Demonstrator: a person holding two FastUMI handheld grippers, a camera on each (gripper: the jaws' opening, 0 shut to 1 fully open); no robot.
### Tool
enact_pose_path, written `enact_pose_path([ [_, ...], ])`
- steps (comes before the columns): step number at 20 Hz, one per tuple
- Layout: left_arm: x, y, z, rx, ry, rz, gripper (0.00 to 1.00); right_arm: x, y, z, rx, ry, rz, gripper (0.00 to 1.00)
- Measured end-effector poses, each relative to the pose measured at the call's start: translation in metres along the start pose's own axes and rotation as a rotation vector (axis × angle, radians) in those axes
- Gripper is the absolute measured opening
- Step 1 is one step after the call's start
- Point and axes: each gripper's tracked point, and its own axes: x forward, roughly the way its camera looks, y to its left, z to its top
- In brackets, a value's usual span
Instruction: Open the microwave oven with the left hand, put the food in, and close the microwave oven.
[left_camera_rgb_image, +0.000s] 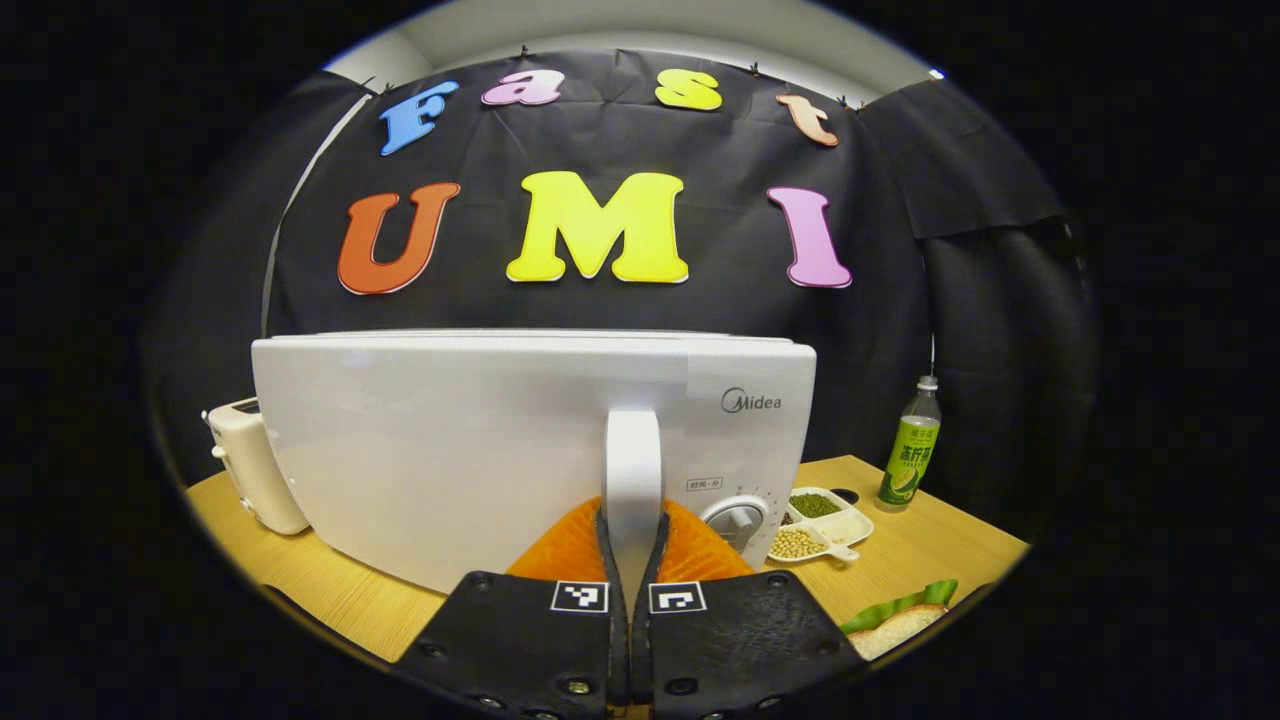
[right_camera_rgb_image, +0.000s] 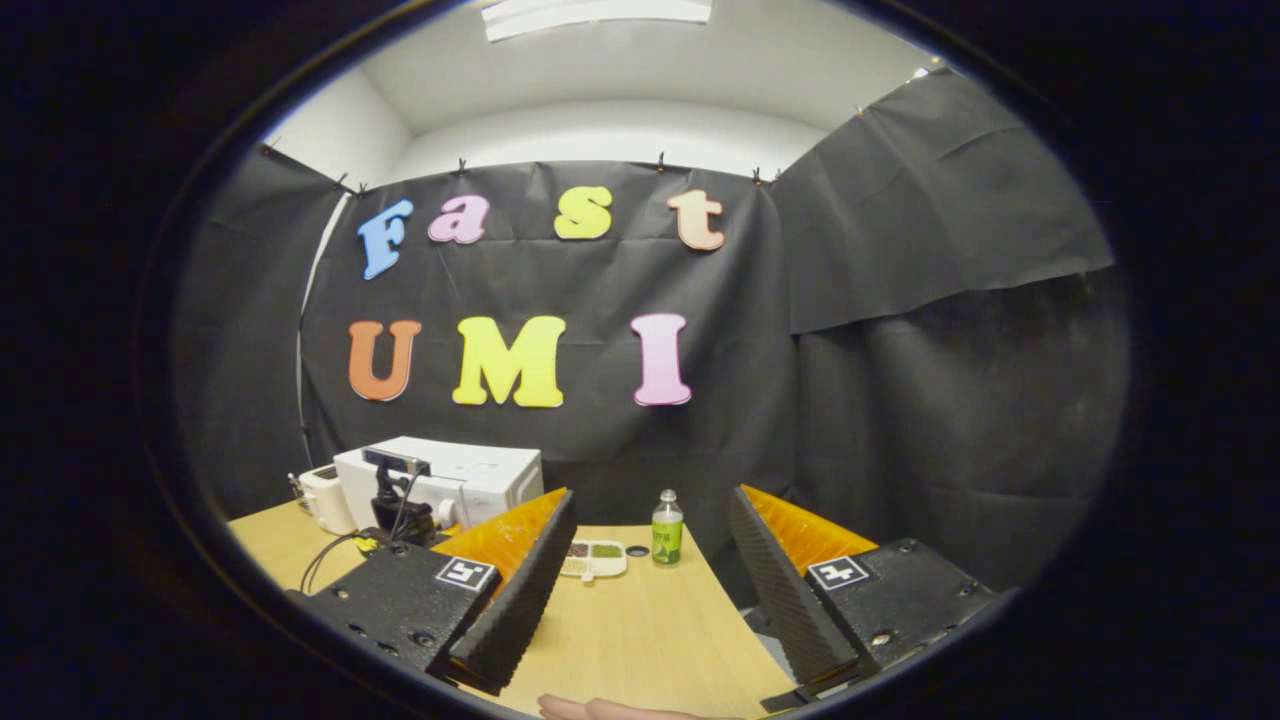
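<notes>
tabletop: I see a light wood-grain tabletop with a smooth matte top; in the right gripper view it runs back to the booth wall.
room: black cloth walls hang creased and clipped along the top; white ceiling above them with a strip light.
microwave oven: white glossy box standing on the tabletop, close in front of my left tool. Door handle is a white upright bar, rounded at the top. Round grey dial sits to the right of the handle.
writing: I read "Midea" on the oven's upper right front. The small print near the dial is too small for me to read.
left tool: my left tool is clamped on the door handle, both ribbed fingers pressing its sides. Square black-and-white markers sit on its dark body.
right tool: my right tool hangs spread wide above the tabletop, nothing between the fingers; inner faces are ribbed.
food: a green-rimmed item with a pale grainy top lies at the lower right of the left gripper view, near the tabletop edge; I can't tell exactly what it is.
divided dish: white, with green and tan beans, just right of the oven.
bottle: green-labelled clear plastic bottle, upright, behind the dish.
toaster: cream, rounded, left of the oven.
</notes>
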Motion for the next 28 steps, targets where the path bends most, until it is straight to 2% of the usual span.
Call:
enact_pose_path([
  [4, -0.046, 0.006, -0.002, -0.016, -0.031, -0.072, 0.01, -0.001, 0.004, -0.003, 0.011, -0.002, 0.003, 0.98],
  [8, -0.086, 0.020, -0.005, 0.018, -0.032, -0.121, 0.01, -0.008, 0.017, -0.009, 0.017, 0.020, 0.019, 0.98],
  [12, -0.127, 0.036, -0.009, -0.008, -0.034, -0.213, 0.01, -0.030, 0.030, -0.006, 0.011, 0.016, 0.026, 0.99],
  [16, -0.168, 0.068, -0.014, 0.036, -0.032, -0.252, 0.02, -0.047, 0.050, -0.008, -0.002, 0.017, 0.051, 0.98],
  [19, -0.196, 0.095, -0.018, 0.016, -0.016, -0.301, 0.02, -0.054, 0.071, -0.010, -0.010, 0.018, 0.087, 0.98],
  [23, -0.234, 0.147, -0.026, 0.037, 0.008, -0.282, 0.02, -0.052, 0.104, -0.016, -0.012, 0.034, 0.138, 0.98],
  [24, -0.248, 0.158, -0.034, 0.015, 0.040, -0.297, 0.11, -0.050, 0.112, -0.020, -0.017, 0.040, 0.148, 0.98],
  [25, -0.262, 0.171, -0.034, 0.005, 0.050, -0.290, 0.12, -0.048, 0.119, -0.024, -0.022, 0.051, 0.157, 0.98],
  [26, -0.275, 0.187, -0.032, -0.005, 0.039, -0.271, 0.37, -0.044, 0.127, -0.029, -0.028, 0.062, 0.168, 0.98],
  [28, -0.302, 0.222, -0.024, -0.024, 0.018, -0.187, 0.75, -0.032, 0.142, -0.038, -0.042, 0.087, 0.193, 0.99],
])
